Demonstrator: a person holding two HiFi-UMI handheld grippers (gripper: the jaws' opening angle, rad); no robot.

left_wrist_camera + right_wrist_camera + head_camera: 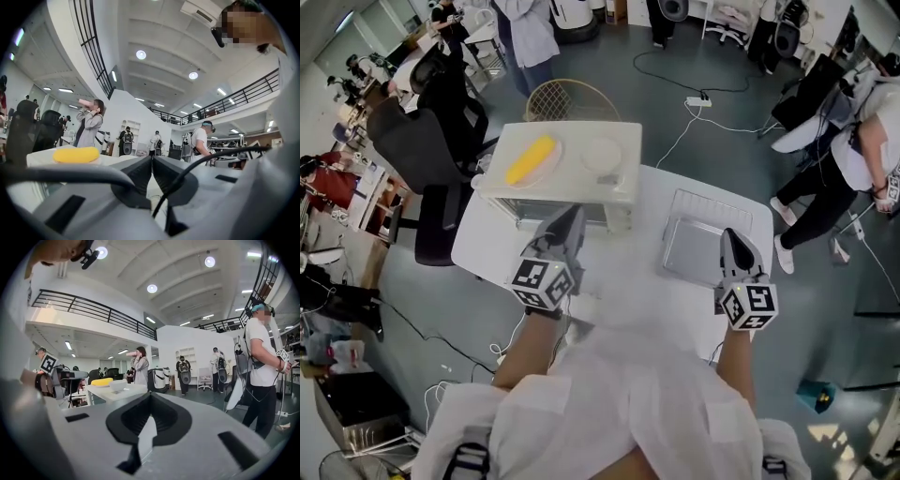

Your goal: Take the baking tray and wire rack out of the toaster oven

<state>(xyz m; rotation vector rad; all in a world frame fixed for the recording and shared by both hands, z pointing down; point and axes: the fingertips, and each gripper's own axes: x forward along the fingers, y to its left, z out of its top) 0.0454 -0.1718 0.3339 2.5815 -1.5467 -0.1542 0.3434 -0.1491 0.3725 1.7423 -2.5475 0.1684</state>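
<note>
In the head view a cream toaster oven [581,183] stands at the back of the white table [487,246], its front facing me. To its right a grey baking tray [689,253] lies flat on the table, with the wire rack [712,208] under or just behind it. My left gripper [572,220] points at the oven's front, jaws shut and empty. My right gripper [730,238] hovers over the tray's near right edge, also shut with nothing in it. In the left gripper view [152,161] and the right gripper view [150,397] the jaws meet, holding nothing.
On the oven's top sit a yellow corn-like piece [531,158] on a plate and a white bowl [602,155]. Black office chairs [431,141] crowd the table's left side. A wicker chair [572,98] stands behind it. A person [853,141] stands to the right, and cables [694,103] cross the floor.
</note>
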